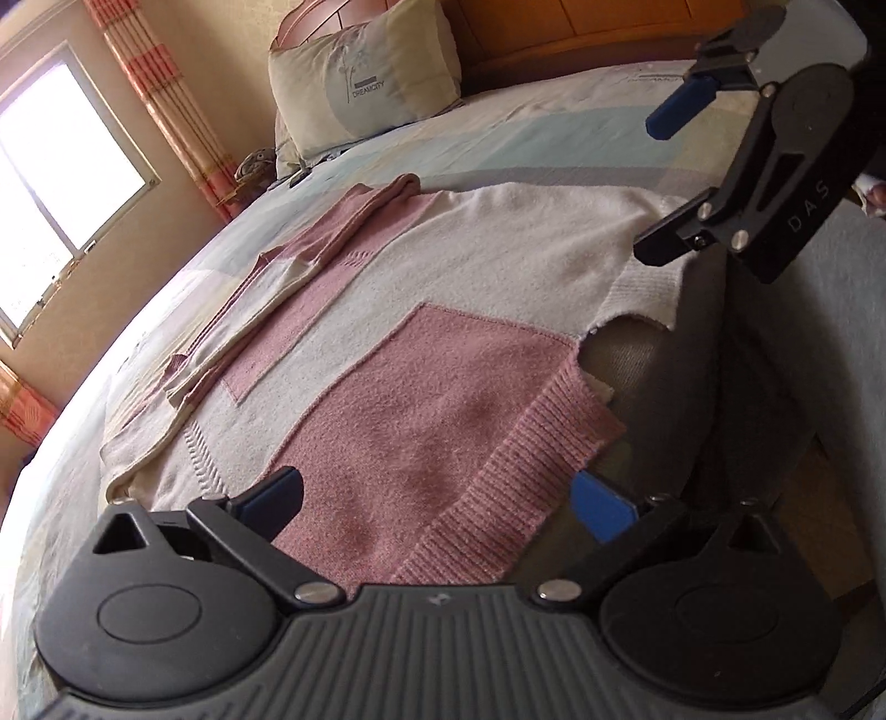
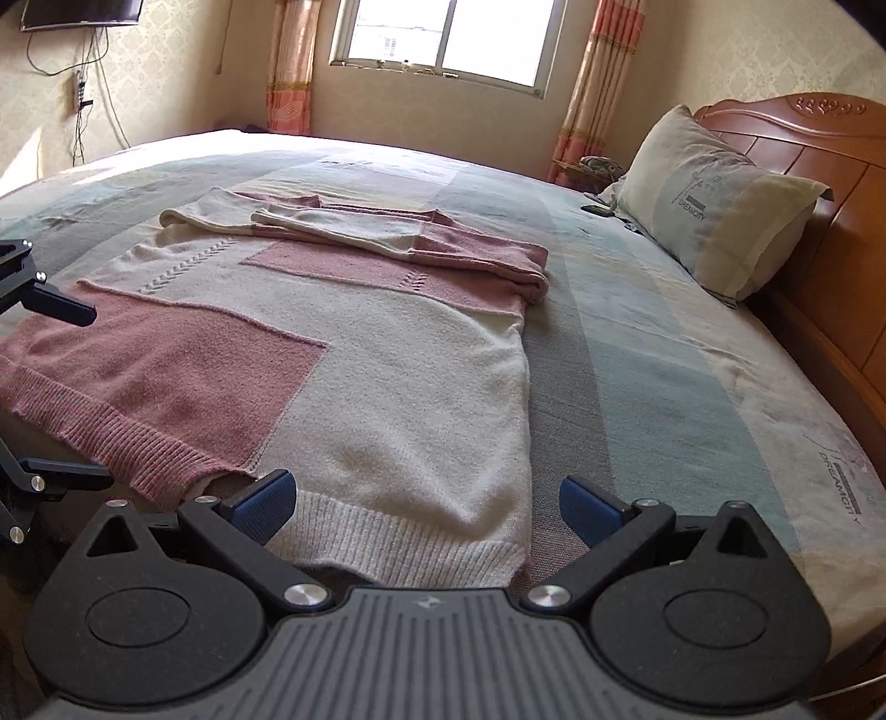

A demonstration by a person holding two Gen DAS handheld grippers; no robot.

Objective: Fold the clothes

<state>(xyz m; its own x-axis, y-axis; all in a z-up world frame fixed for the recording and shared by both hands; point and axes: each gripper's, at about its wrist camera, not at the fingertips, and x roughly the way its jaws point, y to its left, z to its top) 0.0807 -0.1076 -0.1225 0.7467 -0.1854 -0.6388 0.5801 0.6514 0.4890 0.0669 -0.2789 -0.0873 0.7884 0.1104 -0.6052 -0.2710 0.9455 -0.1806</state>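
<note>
Home bedroom: bed (image 2: 664, 354), pillow (image 2: 714, 205), curtains (image 2: 603, 83)

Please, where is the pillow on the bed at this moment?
The pillow leans against the wooden headboard at the far right of the right wrist view, well beyond the sweater. In the left wrist view it is at top centre.

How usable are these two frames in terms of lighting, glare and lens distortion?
Left wrist: window blown out white, bed edge bowed by fisheye, sweater sharp and evenly lit. Right wrist: window overexposed, sun patch washes out the far bed corner, sweater knit clearly resolved, both grippers' own bodies dark.
</note>
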